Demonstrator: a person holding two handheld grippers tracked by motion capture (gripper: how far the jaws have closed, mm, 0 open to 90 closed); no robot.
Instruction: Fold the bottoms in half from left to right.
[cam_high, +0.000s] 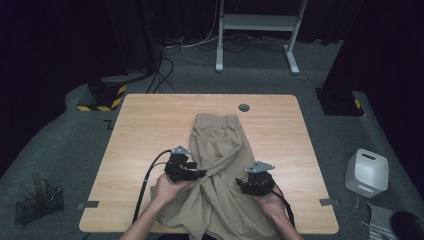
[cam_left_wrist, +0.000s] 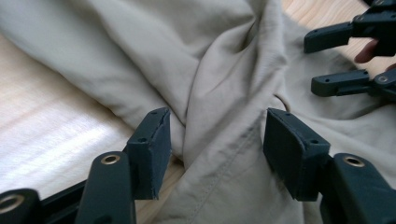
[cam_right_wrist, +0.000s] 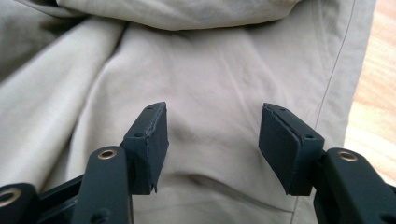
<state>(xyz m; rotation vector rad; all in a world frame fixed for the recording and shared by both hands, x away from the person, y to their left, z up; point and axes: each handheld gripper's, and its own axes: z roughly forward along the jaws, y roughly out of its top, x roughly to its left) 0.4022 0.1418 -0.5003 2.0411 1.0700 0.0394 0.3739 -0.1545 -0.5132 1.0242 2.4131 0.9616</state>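
- A wooden table (cam_high: 140, 125) carries beige trousers (cam_high: 220, 145).
- My left gripper (cam_left_wrist: 217, 140) gapes around a fold.
- My right gripper (cam_right_wrist: 212, 140) gapes over flat cloth.

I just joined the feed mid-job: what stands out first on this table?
A pair of beige trousers lies rumpled down the middle of the wooden table, waistband at the far end. Both grippers sit over its near half with jaws open: the left gripper straddles a bunched fold, the right gripper hovers over flatter cloth.
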